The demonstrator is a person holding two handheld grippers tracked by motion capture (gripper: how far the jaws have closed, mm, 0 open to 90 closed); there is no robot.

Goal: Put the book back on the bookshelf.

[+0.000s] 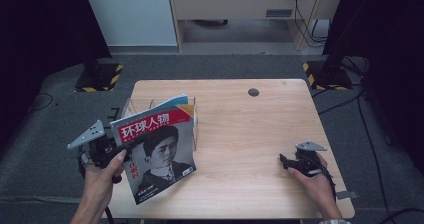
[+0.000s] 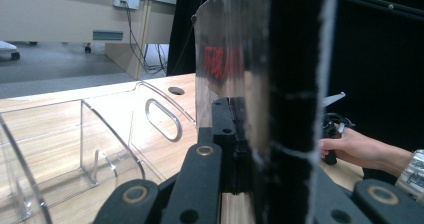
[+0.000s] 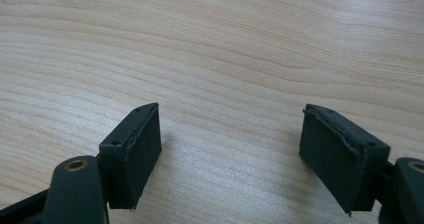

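Currently left gripper [image 1: 116, 153] is clamped on the magazine's [image 1: 157, 151] left edge, holding it upright over the table's [image 1: 240, 134] near-left by the clear rack [image 2: 95, 139]; likely light, glossy-slippery, floppy, so grip near the spine; right gripper [image 3: 230, 154] rests wide, empty.

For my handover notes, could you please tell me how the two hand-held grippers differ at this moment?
The left hand-held gripper is shut on the magazine, holding it up beside the clear plastic rack; the right hand-held gripper is open and holds nothing. The left is raised at the table's left edge; the right lies low over bare wood at the right. Both have black jaws.
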